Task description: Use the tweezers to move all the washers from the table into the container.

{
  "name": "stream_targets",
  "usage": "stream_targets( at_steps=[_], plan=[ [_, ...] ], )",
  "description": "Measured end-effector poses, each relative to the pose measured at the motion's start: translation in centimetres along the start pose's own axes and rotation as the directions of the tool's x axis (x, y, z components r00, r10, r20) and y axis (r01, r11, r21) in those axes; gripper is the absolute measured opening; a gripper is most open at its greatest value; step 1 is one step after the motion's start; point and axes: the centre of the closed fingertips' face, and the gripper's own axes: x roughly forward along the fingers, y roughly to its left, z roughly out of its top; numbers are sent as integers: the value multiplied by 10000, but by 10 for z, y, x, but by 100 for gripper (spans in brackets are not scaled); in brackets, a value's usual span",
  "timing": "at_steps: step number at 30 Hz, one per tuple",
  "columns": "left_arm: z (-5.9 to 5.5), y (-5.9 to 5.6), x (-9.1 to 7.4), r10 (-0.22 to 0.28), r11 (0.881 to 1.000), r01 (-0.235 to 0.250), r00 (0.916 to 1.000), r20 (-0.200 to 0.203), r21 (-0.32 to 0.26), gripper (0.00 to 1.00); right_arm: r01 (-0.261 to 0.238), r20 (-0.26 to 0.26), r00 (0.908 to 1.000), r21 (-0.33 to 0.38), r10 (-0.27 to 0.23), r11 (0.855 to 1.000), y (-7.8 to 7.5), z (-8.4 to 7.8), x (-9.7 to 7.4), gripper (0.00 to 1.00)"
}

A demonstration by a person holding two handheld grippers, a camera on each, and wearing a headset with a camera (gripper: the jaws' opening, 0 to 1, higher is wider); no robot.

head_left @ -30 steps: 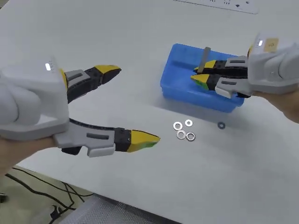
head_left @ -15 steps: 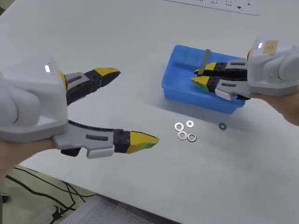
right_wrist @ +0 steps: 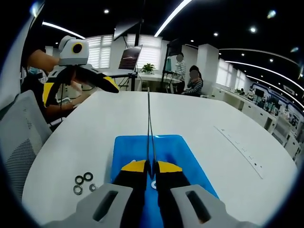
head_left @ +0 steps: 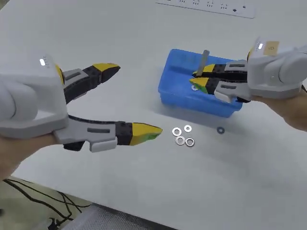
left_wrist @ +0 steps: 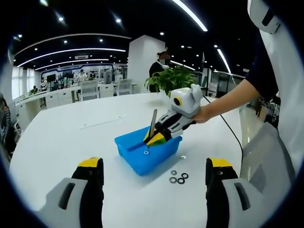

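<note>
While rt gripper (head_left: pixel 198 79) pinches tweezers (head_left: pixel 205 58), washers (head_left: pixel 177 132) tiny, silvery, clustered.

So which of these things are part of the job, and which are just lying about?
Job: thin metal tweezers in the right gripper, blue plastic container, small metal washers on the white table.
Lying about: white power strip, green potted plant.

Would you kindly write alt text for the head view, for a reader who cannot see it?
The right gripper, shut on tweezers, hangs over a blue container on a white table. Four washers lie clustered in front of the container, a darker washer apart, and the open left gripper hovers nearby.
</note>
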Motion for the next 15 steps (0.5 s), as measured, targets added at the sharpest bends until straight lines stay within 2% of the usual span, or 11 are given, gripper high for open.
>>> stream_targets(
  at_steps=[3,5,6,9,10,13,15],
  plan=[
    [18,4,15,-155,9990,132,9985,533,431,81,72,12,10000,-84,-72,9999,-1,5,-6,8],
    [34,-4,29,-758,9966,723,9928,924,406,76,80,33,10000,-182,-79,9998,-1,10,-10,8],
    [42,-3,37,-892,9945,827,9905,1049,647,74,68,33,10000,-202,-68,9998,-1,11,-12,8],
    [52,-6,52,-1365,9856,1256,9861,946,1130,66,0,51,10000,-431,2,9991,2,16,-16,8],
    [56,-8,59,-1635,9788,1509,9828,854,1383,63,-17,43,10000,-478,19,9989,2,18,-18,8],
    [62,-11,73,-2073,9655,1941,9764,611,1734,48,-61,-28,10000,-627,59,9980,4,20,-21,8],
    [67,-16,81,-2470,9561,2340,9674,556,1764,45,-112,-38,9999,-680,110,9976,6,21,-23,8]
  ],
)
